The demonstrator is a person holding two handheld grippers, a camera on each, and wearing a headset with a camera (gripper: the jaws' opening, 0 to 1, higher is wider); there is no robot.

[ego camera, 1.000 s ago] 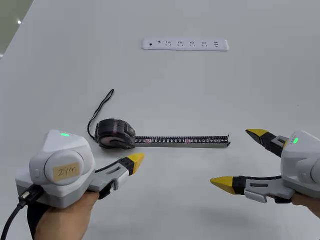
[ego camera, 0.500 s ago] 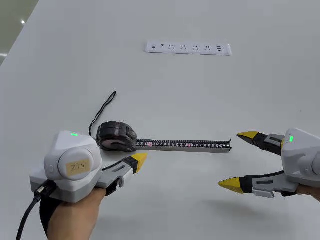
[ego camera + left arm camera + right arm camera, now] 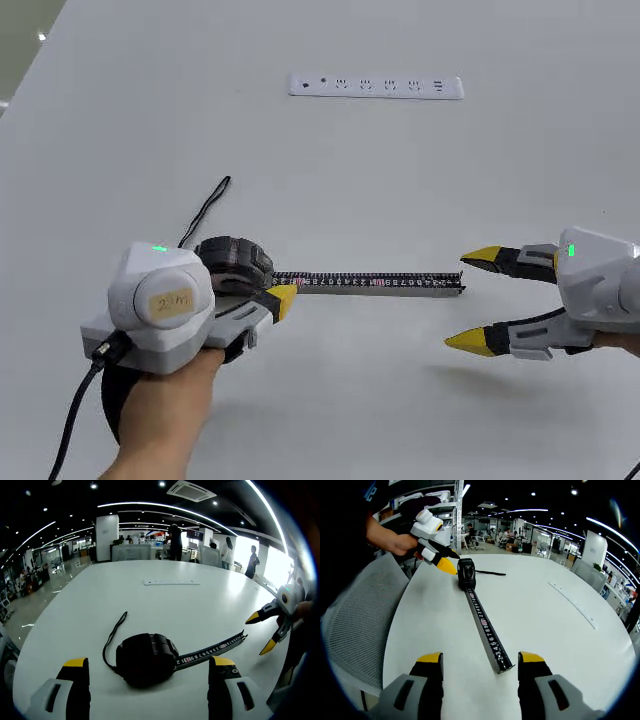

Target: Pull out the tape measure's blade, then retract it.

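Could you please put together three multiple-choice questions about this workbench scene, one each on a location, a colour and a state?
1. Where is the power strip? A. on the table, beyond the tape measure; B. on the floor; C. on top of the tape measure.
2. What colour are the jaw tips of the left gripper and the right gripper? A. red; B. yellow; C. blue.
3. What state is the blade in? A. fully retracted; B. snapped in two; C. pulled out, lying flat.
Answers: 1 A, it lies at the table's far side, past the tape measure. 2 B, every tip that shows is yellow. 3 C, a numbered length stretches from the tape measure toward the right gripper.
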